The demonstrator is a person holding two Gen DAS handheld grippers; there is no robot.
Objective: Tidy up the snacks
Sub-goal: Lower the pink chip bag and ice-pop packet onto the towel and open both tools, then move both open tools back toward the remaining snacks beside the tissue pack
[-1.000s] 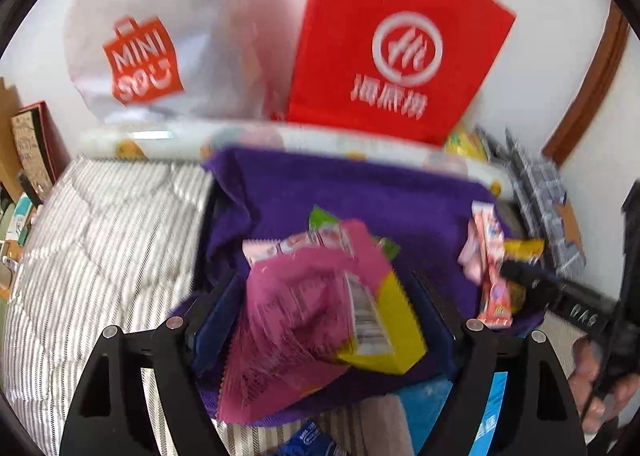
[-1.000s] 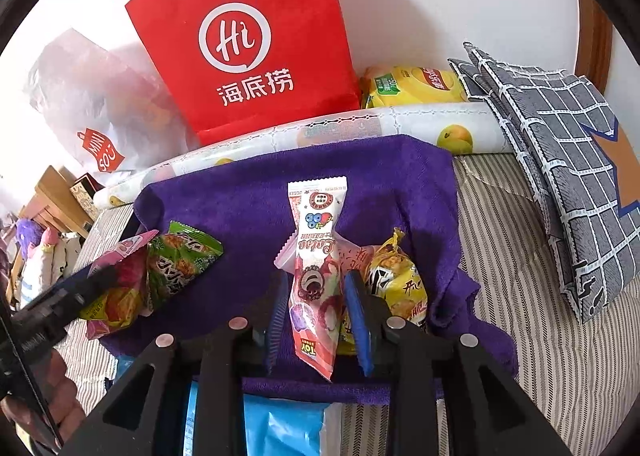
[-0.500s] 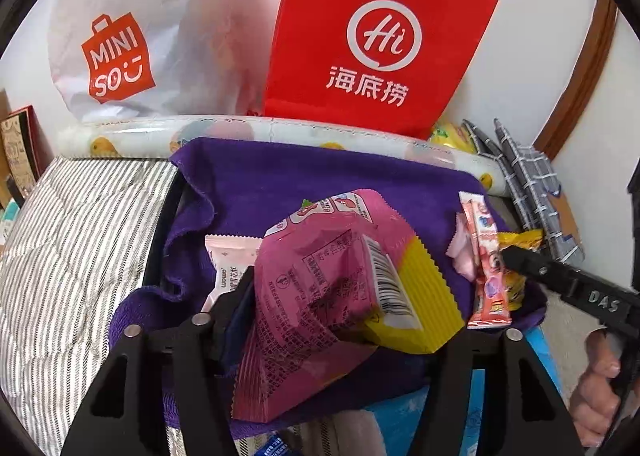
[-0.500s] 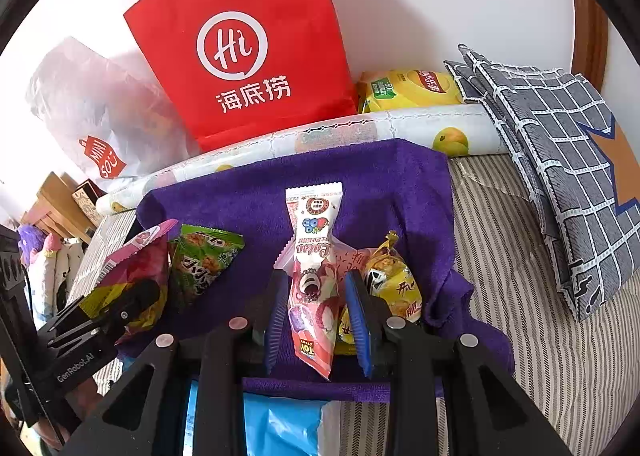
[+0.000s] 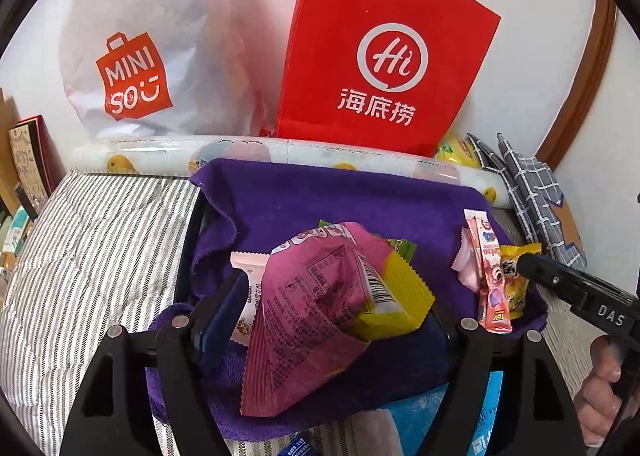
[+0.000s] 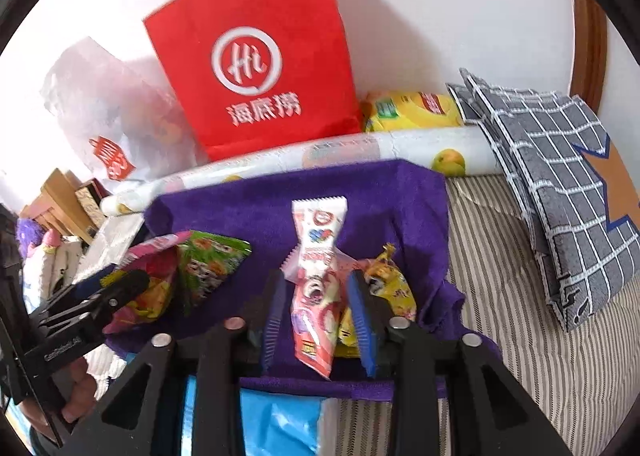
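Note:
A pink and yellow snack bag (image 5: 320, 308) sits between the wide-open fingers of my left gripper (image 5: 332, 296), over a purple towel (image 5: 340, 200); whether it is gripped I cannot tell. It shows in the right wrist view (image 6: 148, 288) beside a green packet (image 6: 208, 260). A white wrapped snack (image 5: 250, 292) lies by the left finger. My right gripper (image 6: 320, 308) straddles a long pink and white candy packet (image 6: 316, 284), blue pads close to its sides. A yellow candy (image 6: 390, 288) lies beside it.
A red paper bag (image 5: 384, 56) and a white Miniso bag (image 5: 140, 56) stand against the wall behind a rolled fruit-print sheet (image 6: 360, 152). Grey checked cushions (image 6: 560, 176) lean at right. Striped bedding (image 5: 80, 256) surrounds the towel. A blue package (image 6: 260, 416) lies near.
The pink bag rose from the towel in the left gripper, which swung and then pulled back a little. The right gripper moved slightly nearer the long packet; the right wrist view is blurred.

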